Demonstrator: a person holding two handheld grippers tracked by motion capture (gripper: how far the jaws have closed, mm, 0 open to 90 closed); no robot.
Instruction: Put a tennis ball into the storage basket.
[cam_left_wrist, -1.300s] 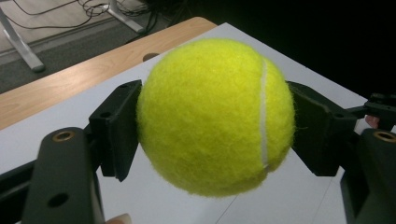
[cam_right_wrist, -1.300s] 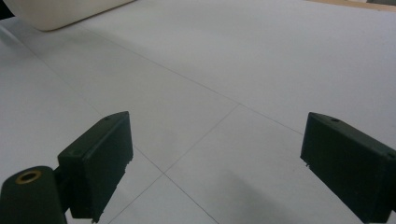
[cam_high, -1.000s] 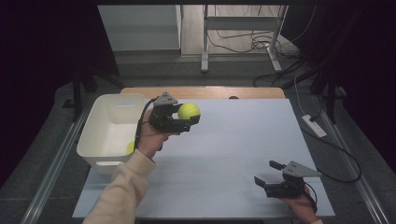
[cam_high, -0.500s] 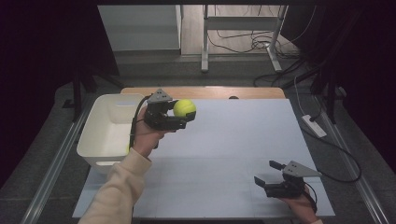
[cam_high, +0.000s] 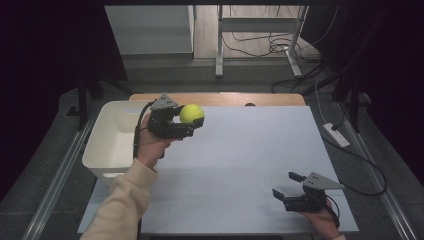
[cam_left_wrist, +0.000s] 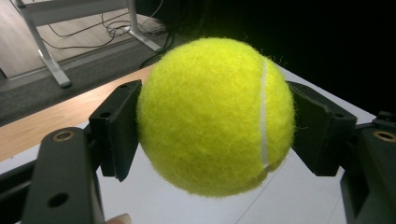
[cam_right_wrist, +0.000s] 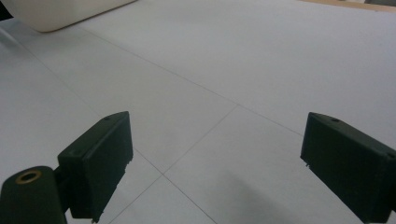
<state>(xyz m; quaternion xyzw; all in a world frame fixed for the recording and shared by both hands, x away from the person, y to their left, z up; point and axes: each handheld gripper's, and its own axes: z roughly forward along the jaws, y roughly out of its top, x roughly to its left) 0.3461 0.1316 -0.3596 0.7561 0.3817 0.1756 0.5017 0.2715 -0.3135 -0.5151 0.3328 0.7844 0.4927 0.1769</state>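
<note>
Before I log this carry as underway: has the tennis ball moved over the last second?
Yes. In the high view the tennis ball, clamped in the left tool, has drifted left toward the white bin, and now sits closer to its near wall.

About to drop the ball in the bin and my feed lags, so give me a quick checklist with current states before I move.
1. Ball clamped between both pads of the left gripper: ok.
2. Ball lifted off the table: ok.
3. Ball over the bin: not ok, it hangs beside the bin's right rim.
4. Room inside the bin: cannot tell, the arm hides part of it.
5. Right gripper open and apart from the path, at the near right: ok.
</note>
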